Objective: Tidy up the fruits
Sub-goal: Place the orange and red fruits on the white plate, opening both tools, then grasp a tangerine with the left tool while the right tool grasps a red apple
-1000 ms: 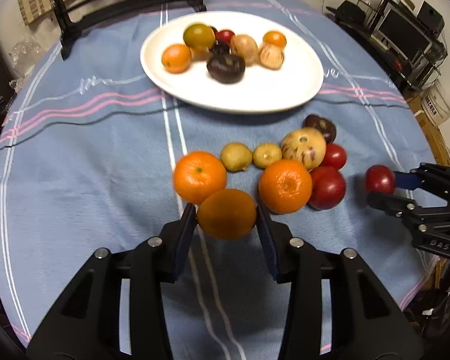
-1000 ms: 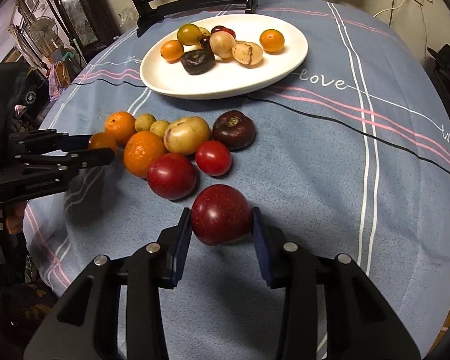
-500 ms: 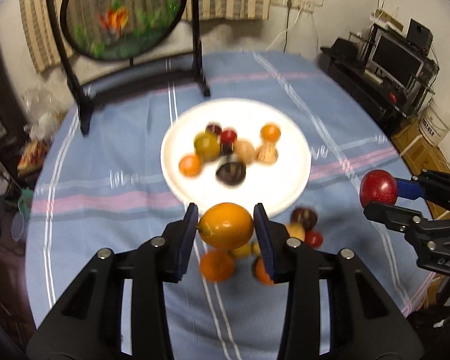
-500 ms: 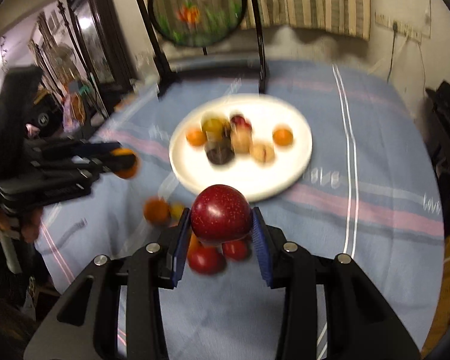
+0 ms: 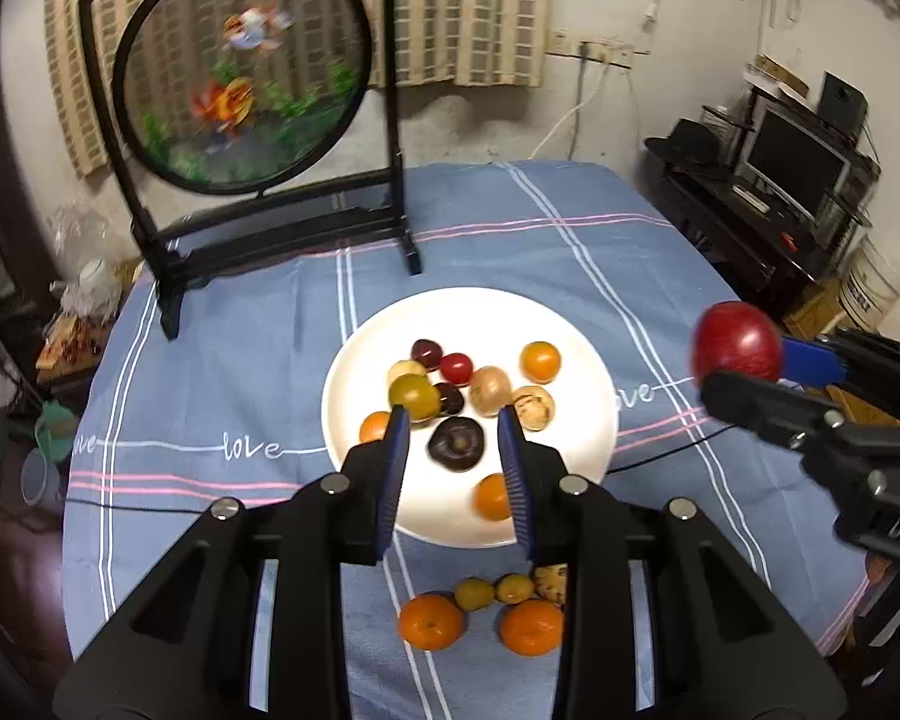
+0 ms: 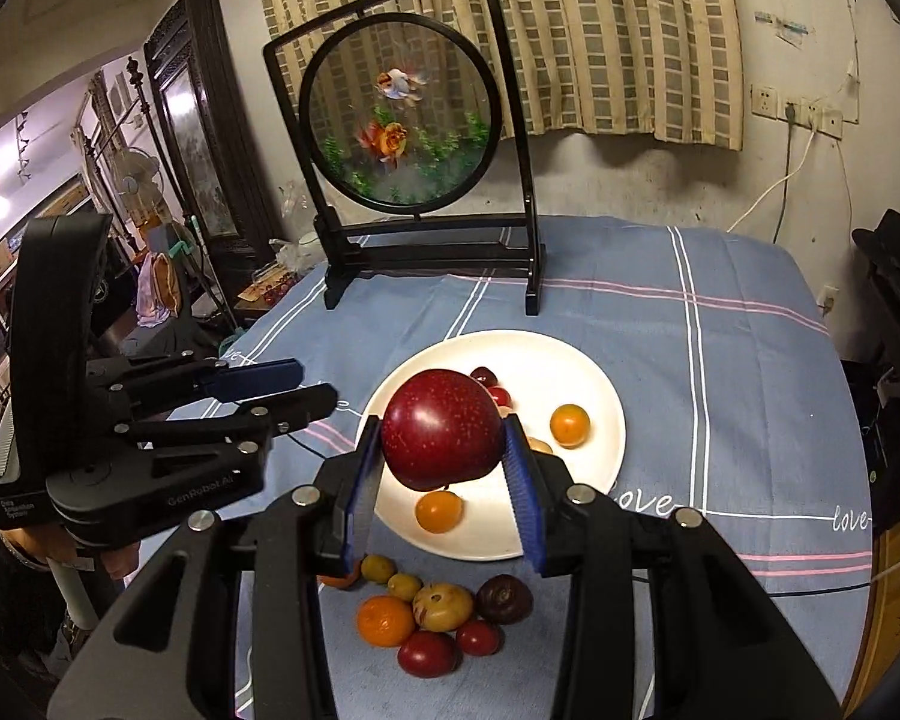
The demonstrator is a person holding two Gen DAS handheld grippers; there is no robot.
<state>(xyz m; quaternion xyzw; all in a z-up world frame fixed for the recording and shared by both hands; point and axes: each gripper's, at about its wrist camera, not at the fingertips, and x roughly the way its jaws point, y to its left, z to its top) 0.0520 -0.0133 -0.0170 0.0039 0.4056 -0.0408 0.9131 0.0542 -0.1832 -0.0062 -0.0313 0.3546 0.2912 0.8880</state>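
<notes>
Nearest, on the near side of the white plate (image 6: 600, 516), loose fruit (image 6: 438, 618) lies clustered on the blue tablecloth (image 6: 720, 372). Above the plate's near half, the right gripper (image 6: 443, 468) is clamped on a red apple (image 6: 441, 429), while the left gripper (image 5: 455, 468) has nothing between its blue pads (image 5: 390, 480) as its jaws draw together, an orange (image 5: 492, 498) lying on the plate just below them. Beyond the plate stands a round fish screen (image 6: 399, 114) in a black frame.
</notes>
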